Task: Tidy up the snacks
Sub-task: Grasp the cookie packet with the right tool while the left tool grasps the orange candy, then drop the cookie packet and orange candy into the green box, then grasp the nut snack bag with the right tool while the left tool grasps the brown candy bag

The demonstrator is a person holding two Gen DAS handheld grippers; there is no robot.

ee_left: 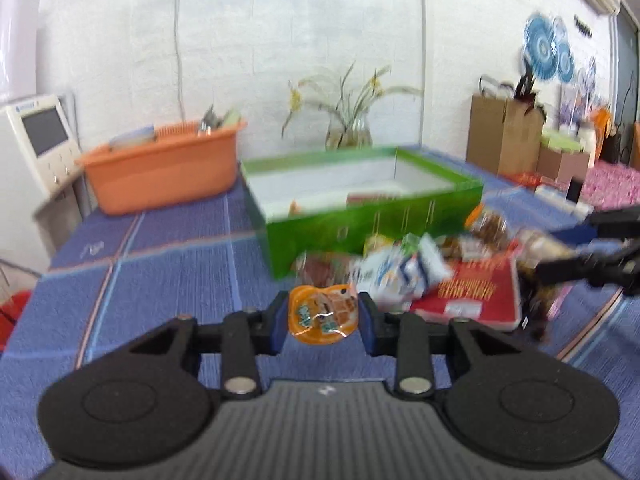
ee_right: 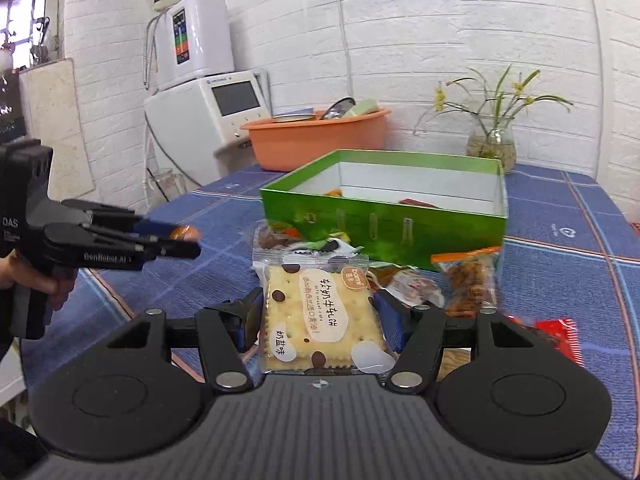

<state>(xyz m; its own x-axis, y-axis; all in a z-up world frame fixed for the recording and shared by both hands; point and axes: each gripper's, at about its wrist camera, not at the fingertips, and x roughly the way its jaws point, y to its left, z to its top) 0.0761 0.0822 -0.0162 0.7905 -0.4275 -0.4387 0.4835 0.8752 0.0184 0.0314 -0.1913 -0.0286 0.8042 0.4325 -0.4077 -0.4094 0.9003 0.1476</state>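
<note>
My left gripper (ee_left: 323, 314) is shut on a small orange jelly cup (ee_left: 323, 314) and holds it above the blue tablecloth, short of the green box (ee_left: 372, 222). It also shows in the right wrist view (ee_right: 176, 246) at the left, with the cup between its tips. My right gripper (ee_right: 318, 320) is shut on a clear-wrapped cracker packet (ee_right: 320, 320), lifted over the snack pile (ee_right: 400, 280). The green box (ee_right: 384, 228) is open, with a few snacks inside.
An orange basin (ee_left: 160, 176) with dishes stands at the back left. A glass vase with flowers (ee_right: 490, 144) stands behind the box. A white appliance (ee_right: 200, 116) is beyond the table's left edge. A red packet (ee_left: 472, 292) and milk carton (ee_left: 400, 276) lie in the pile.
</note>
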